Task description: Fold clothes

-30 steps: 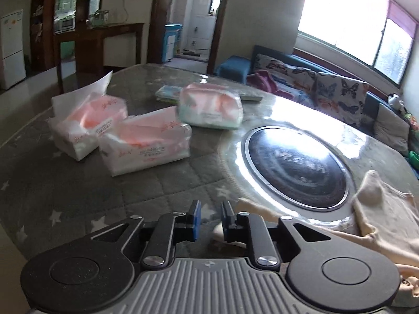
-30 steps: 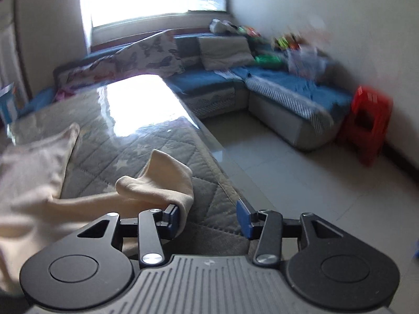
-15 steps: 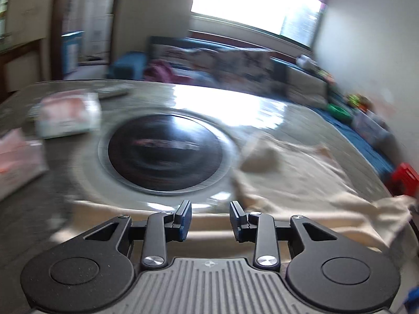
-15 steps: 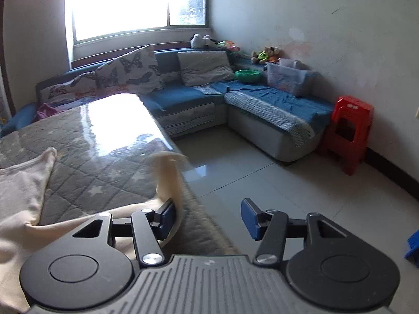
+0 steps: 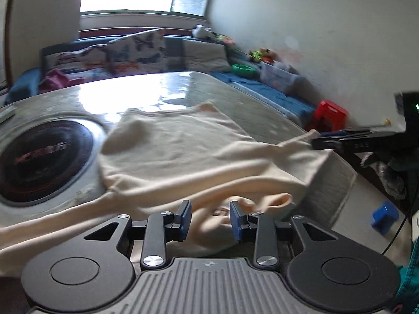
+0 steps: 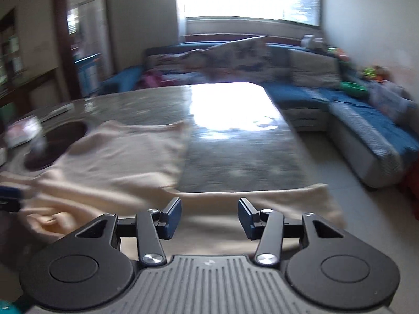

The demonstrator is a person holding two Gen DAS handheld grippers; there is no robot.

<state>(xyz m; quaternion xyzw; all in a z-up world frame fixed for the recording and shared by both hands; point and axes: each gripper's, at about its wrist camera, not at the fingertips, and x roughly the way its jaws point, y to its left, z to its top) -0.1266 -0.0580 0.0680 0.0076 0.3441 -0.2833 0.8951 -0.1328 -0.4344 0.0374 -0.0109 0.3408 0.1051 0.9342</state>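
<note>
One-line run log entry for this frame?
stage: pre-grasp | left gripper: open, over bunched collar | right gripper: open, over sleeve | cream garment: spread on table, unfolded

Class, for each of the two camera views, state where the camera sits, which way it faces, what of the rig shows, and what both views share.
Left wrist: behind the open left gripper, facing the cream garment, window and red stool; the right gripper shows at right.
Right wrist: behind the open right gripper, facing along the table to the blue sofa.
Shared: garment, table, sofa, window.
</note>
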